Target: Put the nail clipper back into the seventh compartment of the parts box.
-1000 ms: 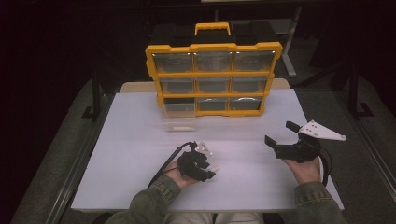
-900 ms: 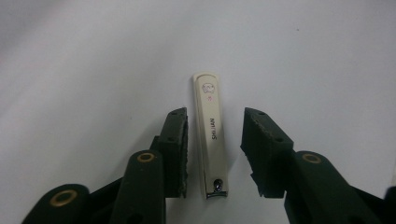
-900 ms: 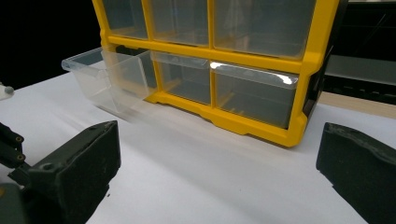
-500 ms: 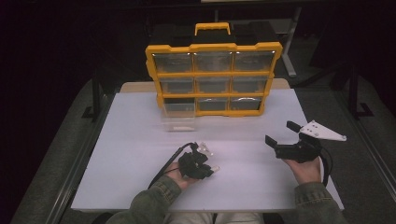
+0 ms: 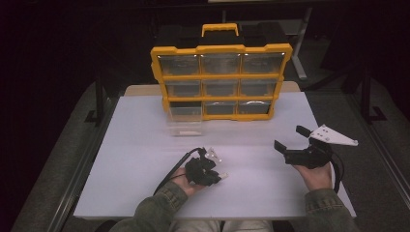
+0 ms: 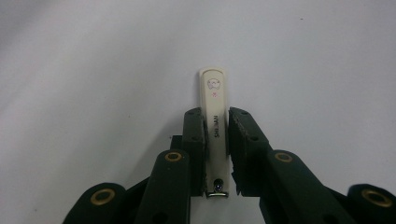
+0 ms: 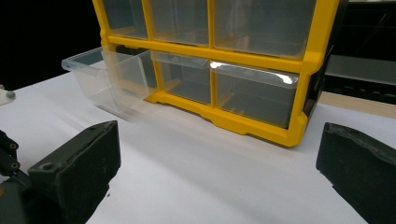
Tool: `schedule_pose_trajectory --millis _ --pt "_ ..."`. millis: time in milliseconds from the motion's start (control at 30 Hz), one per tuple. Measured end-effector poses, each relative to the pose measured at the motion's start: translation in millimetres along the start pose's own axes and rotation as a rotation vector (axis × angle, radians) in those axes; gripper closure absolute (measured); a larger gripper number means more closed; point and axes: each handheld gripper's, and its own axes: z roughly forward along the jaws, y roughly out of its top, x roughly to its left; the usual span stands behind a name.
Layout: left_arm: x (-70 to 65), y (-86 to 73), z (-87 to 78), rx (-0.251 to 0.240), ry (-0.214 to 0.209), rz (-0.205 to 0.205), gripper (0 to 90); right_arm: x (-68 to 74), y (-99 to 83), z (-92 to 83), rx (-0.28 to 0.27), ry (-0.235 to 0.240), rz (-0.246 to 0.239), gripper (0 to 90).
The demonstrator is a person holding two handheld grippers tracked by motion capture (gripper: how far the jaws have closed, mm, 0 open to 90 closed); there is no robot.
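Observation:
My left gripper rests low over the white table, front centre-left, shut on a cream nail clipper. The clipper lies lengthwise between the jaws, its rounded end sticking out beyond the pads. My right gripper is held above the table at the right, open, with nothing between its fingers. It faces the yellow organizer. A clear drawer is pulled out of the organizer's bottom-left slot, and in the right gripper view that drawer looks empty.
The yellow organizer stands upright at the table's far edge with clear drawers in three rows and a handle on top. The white table has bare surface between the drawer and both grippers. Dark surroundings lie beyond the edges.

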Motion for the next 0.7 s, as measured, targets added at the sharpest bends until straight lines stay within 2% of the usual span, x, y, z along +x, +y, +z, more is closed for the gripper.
schedule_pose_trajectory --millis 233,367,700 --pt "4.5 2.1 -8.4 -0.021 0.006 -0.003 77.5 -0.4 -0.6 0.0 0.001 0.000 0.001 0.0" --pt "6.9 2.7 -13.3 -0.017 0.013 0.006 77.5 -0.4 -0.7 0.2 0.002 0.000 0.001 0.0" --pt "13.3 4.6 -27.0 -0.045 0.007 0.003 77.5 -1.0 -1.3 1.0 0.005 0.000 0.004 0.0"
